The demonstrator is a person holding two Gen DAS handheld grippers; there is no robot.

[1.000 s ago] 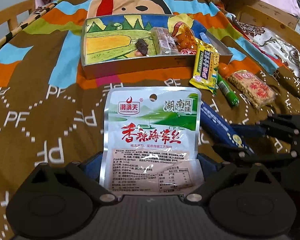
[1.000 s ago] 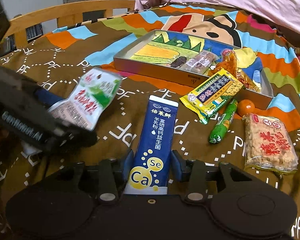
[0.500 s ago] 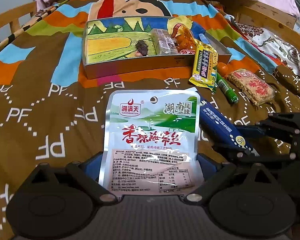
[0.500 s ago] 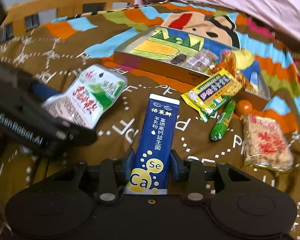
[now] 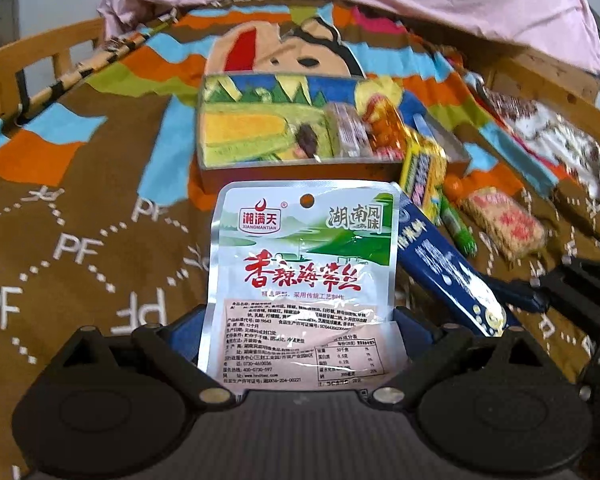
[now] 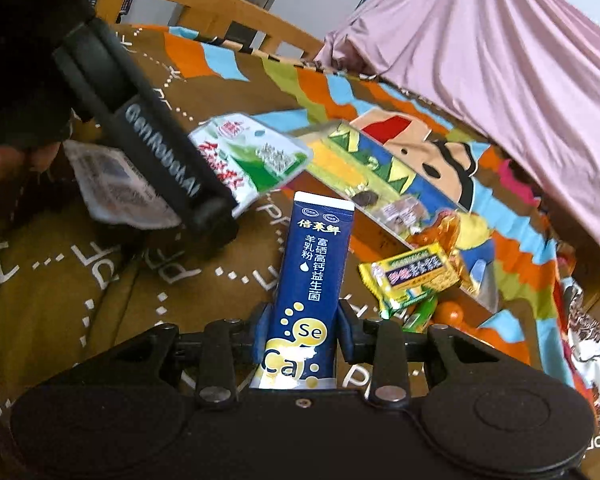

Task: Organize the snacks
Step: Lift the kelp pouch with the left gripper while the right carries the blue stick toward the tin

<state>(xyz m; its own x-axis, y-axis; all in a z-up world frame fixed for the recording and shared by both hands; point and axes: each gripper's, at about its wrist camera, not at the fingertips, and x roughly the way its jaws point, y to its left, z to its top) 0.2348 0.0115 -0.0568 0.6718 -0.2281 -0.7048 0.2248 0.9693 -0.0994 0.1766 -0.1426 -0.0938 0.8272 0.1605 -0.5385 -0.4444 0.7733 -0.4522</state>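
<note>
White-and-green seaweed snack pouch point(image 5: 302, 280) is clamped at its lower edge between the blue pads of the left gripper point(image 5: 302, 328), standing upright above the brown patterned bedspread point(image 5: 80, 240). Directly beyond the pouch lies the shallow snack box point(image 5: 260, 168), holding wrapped pieces at its right end. Off the box's right corner lie a yellow biscuit packet point(image 5: 422, 172), a green sausage stick point(image 5: 456, 228), a small orange point(image 5: 452, 184) and a rice cracker pack point(image 5: 504, 226). The blue milk-powder sachet point(image 5: 440, 272) crosses the right side, held by the right gripper point(image 5: 512, 300).

Right wrist view: the right gripper point(image 6: 302, 340) is closed on the blue milk-powder sachet point(image 6: 314, 280), which points up and forward. The left gripper point(image 6: 204, 196) angles in from the upper left, gripping the seaweed snack pouch point(image 6: 256, 152) just short of the snack box point(image 6: 352, 168). The yellow biscuit packet point(image 6: 414, 274) leans on the box's near corner.

Compared with the earlier frames, both grippers are raised and tilted back, and the pouch sits closer to the box's near wall.
</note>
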